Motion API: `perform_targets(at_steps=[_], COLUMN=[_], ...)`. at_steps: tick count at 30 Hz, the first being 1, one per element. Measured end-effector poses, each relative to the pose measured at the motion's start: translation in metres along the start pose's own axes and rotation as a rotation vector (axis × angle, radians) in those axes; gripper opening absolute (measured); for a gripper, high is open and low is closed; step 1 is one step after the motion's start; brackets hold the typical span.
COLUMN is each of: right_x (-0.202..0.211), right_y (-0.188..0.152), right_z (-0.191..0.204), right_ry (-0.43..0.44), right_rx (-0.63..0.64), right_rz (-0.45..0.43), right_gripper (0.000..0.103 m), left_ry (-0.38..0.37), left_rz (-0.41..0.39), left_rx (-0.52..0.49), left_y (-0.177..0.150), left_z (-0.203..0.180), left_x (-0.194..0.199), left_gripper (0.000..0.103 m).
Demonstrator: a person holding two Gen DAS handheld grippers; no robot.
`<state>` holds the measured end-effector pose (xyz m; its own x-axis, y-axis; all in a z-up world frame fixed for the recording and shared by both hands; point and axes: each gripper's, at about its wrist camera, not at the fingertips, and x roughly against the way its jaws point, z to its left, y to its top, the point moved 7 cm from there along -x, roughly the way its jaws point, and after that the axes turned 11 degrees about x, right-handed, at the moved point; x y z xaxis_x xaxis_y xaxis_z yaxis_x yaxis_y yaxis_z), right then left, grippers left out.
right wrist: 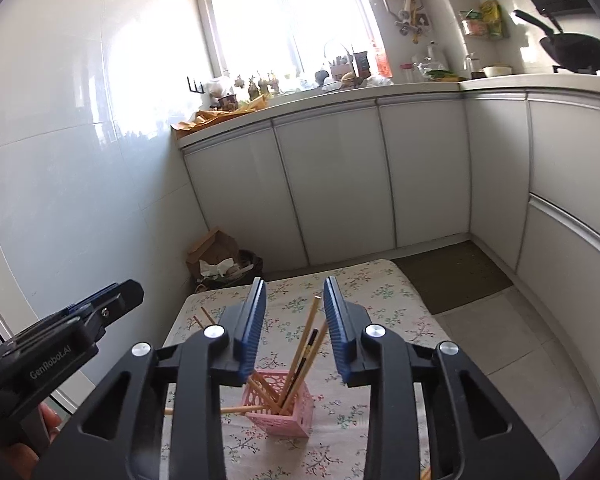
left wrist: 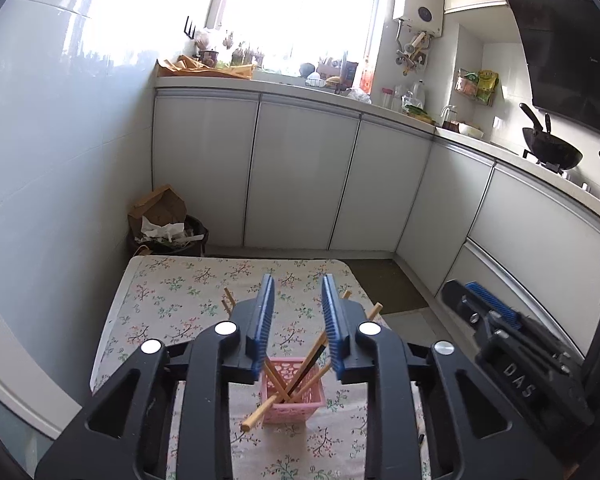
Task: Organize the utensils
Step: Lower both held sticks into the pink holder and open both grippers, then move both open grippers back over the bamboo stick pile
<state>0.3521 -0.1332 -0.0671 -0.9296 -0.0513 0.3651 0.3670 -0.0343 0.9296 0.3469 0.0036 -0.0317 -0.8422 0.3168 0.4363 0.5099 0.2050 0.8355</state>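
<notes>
A pink lattice basket (left wrist: 295, 402) (right wrist: 285, 418) stands on the flowered tablecloth and holds several wooden chopsticks (left wrist: 310, 362) (right wrist: 306, 340) and one dark one, leaning in different directions. One chopstick (left wrist: 255, 418) pokes out low on the basket's left side. My left gripper (left wrist: 297, 284) hovers above the basket, jaws open, its blue pads clear of the sticks. My right gripper (right wrist: 293, 284) hovers over the same basket, also open, with the stick tips rising into the gap untouched. Each gripper shows at the edge of the other's view (left wrist: 484, 308) (right wrist: 111, 300).
The small table (left wrist: 167, 300) sits against the tiled wall on the left. A full trash bin (left wrist: 167, 232) with cardboard stands behind it. White cabinets (left wrist: 300, 176) line the back and right, with a wok (left wrist: 552, 152) on the stove. A floor mat (left wrist: 392, 284) lies right of the table.
</notes>
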Motion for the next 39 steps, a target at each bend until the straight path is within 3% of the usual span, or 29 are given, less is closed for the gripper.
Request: perform_targets(at_steps=[4, 7, 10, 15, 20, 25, 33, 36, 39], right_x=[0.021, 0.035, 0.044, 0.063, 0.083, 0.114, 0.16, 0.166, 0.16], right_y=[-0.003, -0.009, -0.016, -0.024, -0.043, -0.097, -0.221, -0.25, -0.261], right_z=[-0.01, -0.019, -0.027, -0.042, -0.057, -0.081, -0.117, -0.123, -0.124], right_ry=[-0.03, -0.061, -0.073, -0.11, -0.136, -0.173, -0.262, -0.276, -0.234], right_rx=[-0.022, -0.038, -0.056, -0.095, -0.11, -0.135, -0.111, -0.126, -0.173], right_rz=[-0.017, -0.026, -0.008, -0.014, 0.016, 0.085, 0.293, 0.351, 0.375], right_gripper=[0.063, 0.077, 0.088, 0.097, 0.097, 0.097, 0.097, 0.097, 0.097], left_ry=[0.023, 0.028, 0.035, 0.036, 0.031, 0.036, 0.007, -0.005, 0.006], left_rz=[-0.039, -0.06, -0.066, -0.048, -0.008, 0.062, 0.373, 0.5, 0.627], left_rx=[0.006, -0.005, -0.015, -0.032, -0.028, -0.068, -0.174, -0.187, -0.204], left_y=[-0.006, -0.008, -0.014, -0.025, -0.041, -0.072, -0.159, -0.192, -0.225], left_z=[-0.001, -0.005, -0.011, -0.019, -0.021, -0.028, -0.051, -0.061, -0.072], left_x=[0.016, 0.027, 0.037, 0.047, 0.052, 0.052, 0.007, -0.014, -0.038], left_gripper=[0.074, 0.081, 0.095, 0.096, 0.096, 0.096, 0.096, 0.096, 0.096])
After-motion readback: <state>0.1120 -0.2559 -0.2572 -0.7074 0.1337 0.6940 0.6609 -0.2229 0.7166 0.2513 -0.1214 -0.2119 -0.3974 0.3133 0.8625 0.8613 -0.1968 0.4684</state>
